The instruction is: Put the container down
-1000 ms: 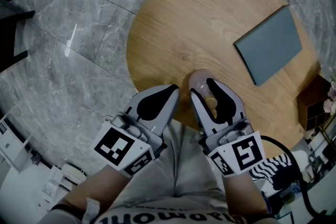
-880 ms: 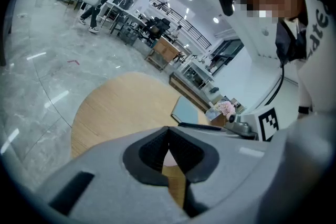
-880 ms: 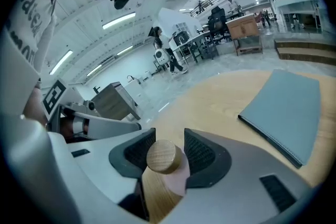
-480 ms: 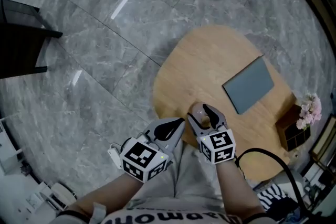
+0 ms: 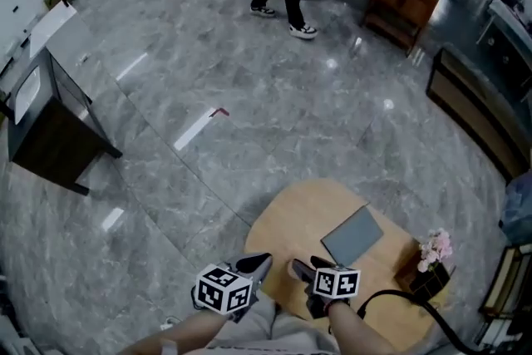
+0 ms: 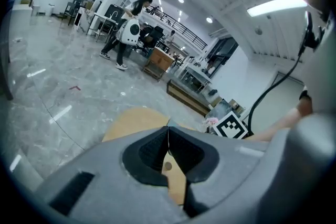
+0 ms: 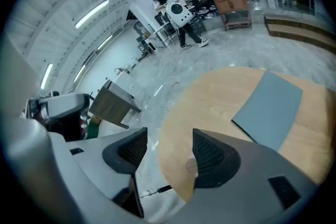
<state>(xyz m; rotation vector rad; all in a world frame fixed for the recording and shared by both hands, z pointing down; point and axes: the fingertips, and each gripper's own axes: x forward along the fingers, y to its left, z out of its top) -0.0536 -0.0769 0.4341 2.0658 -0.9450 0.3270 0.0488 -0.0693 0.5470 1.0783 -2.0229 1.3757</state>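
Right tongs (image 7: 168, 139) risen from table (image 7: 220, 97), jaws opening, nothing between; left tongs (image 6: 168, 131) pressed together.

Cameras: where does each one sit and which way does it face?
Left gripper view: rides the left tool, jaws together, facing across the floor; right forearm shows.
Right gripper view: rides the right tool, jaws opening, empty, facing over the wooden table.
Head view: on the head, looking down; both tools, forearms show.
Shared: grey mat, head and right gripper views.

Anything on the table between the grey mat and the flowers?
Nothing: the head view shows bare wood of the table between the grey mat and the flowers.
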